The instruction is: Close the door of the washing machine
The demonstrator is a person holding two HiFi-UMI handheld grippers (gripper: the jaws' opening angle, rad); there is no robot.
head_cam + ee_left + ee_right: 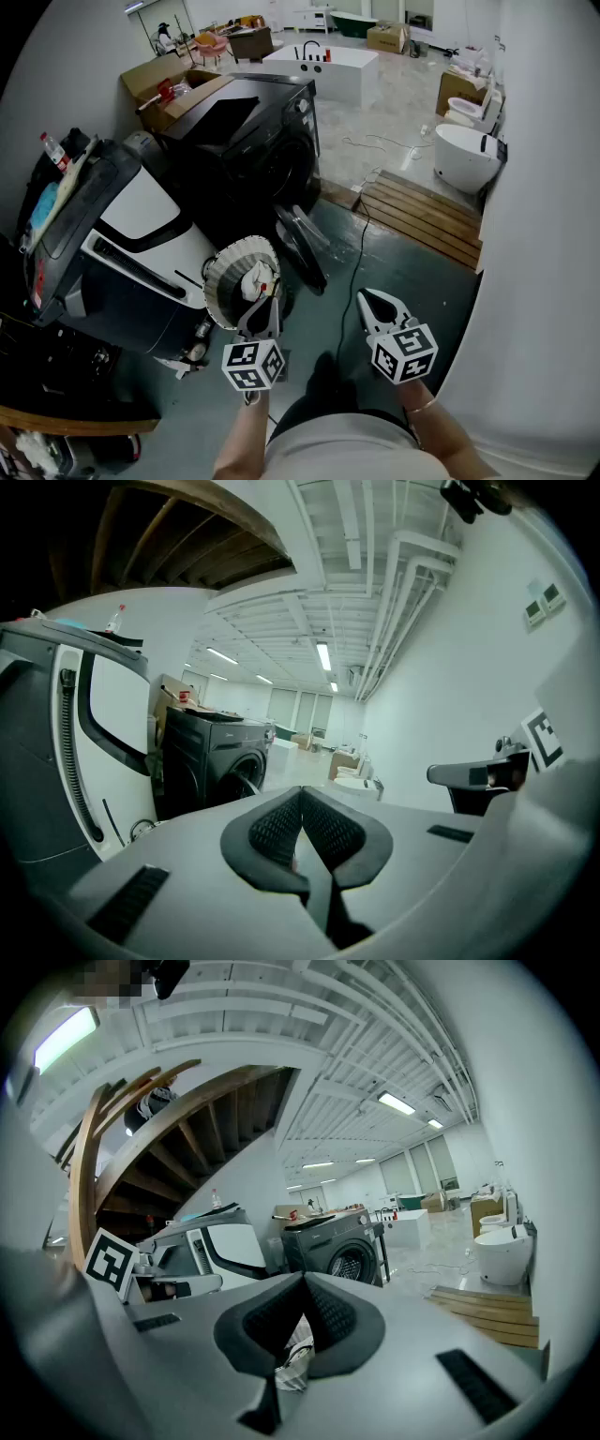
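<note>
The black washing machine [246,141] stands in the middle of the floor, and its round door [302,246] hangs swung out from the front toward the near side, plainly open. Just to the left of that door sits a round ribbed basket [225,272] with white cloth [255,278] bunched in it. Left of the basket is a big white-and-black appliance [141,234]. The person holds both tools low and close to the body. The left gripper [271,292] has its two pads pressed together with nothing between them, and its tip lies over the basket's near rim, a little short of the door. The right gripper [364,297] sits to the right over the bare dark floor [412,281], apart from the door, and its jaws also meet at the tip around nothing. Farther off on the right lie a slatted wooden platform [422,216] and a white bathtub [464,155]. Cardboard boxes [164,84] stand behind the machine at the far left.
</note>
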